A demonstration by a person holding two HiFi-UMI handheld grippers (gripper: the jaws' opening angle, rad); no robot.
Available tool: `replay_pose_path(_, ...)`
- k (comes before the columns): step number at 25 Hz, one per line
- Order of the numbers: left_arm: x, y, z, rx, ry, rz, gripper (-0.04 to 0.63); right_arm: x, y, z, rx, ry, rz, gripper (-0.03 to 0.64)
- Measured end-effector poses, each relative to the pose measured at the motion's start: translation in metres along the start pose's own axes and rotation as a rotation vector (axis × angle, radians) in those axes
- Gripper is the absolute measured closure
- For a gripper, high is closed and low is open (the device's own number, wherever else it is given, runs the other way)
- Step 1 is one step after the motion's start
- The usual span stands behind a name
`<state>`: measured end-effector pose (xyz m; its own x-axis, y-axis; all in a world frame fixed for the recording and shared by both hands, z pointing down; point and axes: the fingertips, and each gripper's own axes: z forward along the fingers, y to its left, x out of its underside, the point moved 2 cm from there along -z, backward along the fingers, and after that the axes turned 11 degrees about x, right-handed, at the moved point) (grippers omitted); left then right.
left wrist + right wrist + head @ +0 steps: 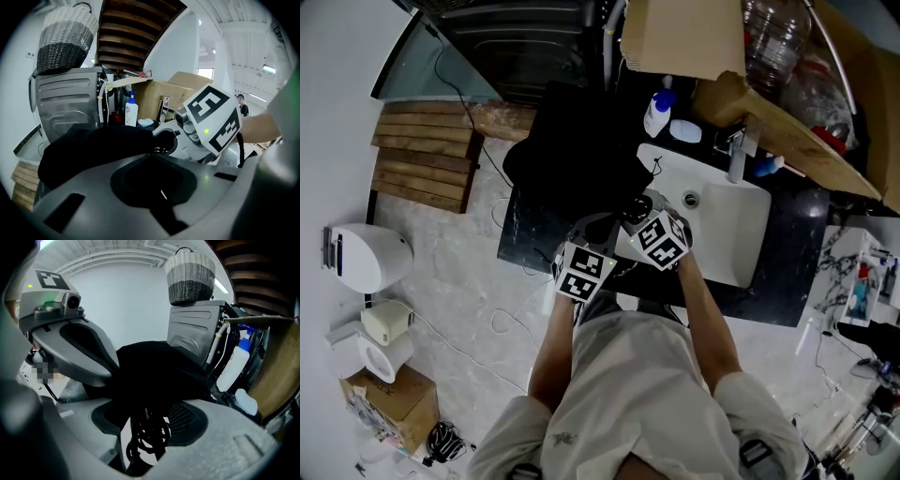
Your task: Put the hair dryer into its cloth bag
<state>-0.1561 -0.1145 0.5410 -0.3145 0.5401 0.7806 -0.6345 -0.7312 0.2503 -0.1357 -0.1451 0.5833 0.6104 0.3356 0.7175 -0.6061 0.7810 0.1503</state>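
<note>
The black cloth bag [572,155] lies heaped on the dark counter [525,239] left of the sink. My left gripper [602,230] reaches its near edge; in the left gripper view its jaws [151,152] are closed on a fold of the bag [93,150]. My right gripper [636,211] sits close beside it at the bag's mouth. In the right gripper view a coiled black cord [147,437] hangs in the gap between the parted jaws [145,423]. A dark mesh grille [180,416] shows beside it under the bag [159,371]. The dryer's body is hidden.
A white sink [741,225] with a tap [741,150] lies right of the bag. A soap bottle [657,112] and cardboard boxes [684,37] stand behind. A grey machine [65,103] carries a woven basket [65,42]. Wooden slats [422,155] lie on the floor at left.
</note>
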Motion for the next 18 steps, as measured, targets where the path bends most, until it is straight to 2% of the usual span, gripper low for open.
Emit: replay_pose_path(18,-0.001,0.000,0.002,-0.006,-0.005,0.012,0.584,0.014,-0.006,-0.030,0.046,0.003,0.021,0.393)
